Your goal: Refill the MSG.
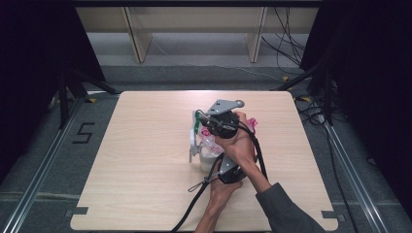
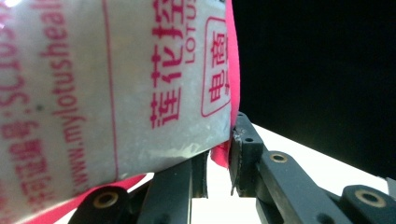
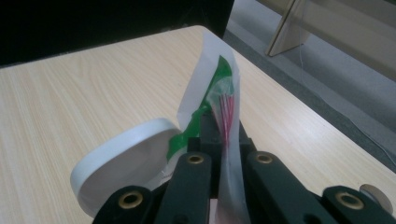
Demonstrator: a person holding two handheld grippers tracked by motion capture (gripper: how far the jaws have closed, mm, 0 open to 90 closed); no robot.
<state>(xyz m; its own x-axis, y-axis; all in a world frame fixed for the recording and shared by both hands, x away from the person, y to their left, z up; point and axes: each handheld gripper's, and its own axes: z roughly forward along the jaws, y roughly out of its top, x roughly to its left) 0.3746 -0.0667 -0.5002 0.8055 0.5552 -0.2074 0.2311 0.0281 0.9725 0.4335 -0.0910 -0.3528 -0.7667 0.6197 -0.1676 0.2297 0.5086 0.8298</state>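
- The plastic bag (image 1: 206, 141), printed in pink with a green patch, sits just right of centre in the high view, between both grippers.
- In the left gripper view the bag fills the upper left; its pink edge (image 2: 219, 156) runs down between the left gripper (image 2: 217, 163) jaws, which are clamped on it.
- At lower centre of the right gripper view, the right gripper (image 3: 224, 140) jaws are pressed together on the bag's thin film (image 3: 212, 88).
- A white round lid (image 3: 123, 163) lies lower left of them on the wooden table (image 3: 70, 93).

White printed bag (image 2: 116, 84) (pink edge), gripper (image 2: 217, 163) clamping it
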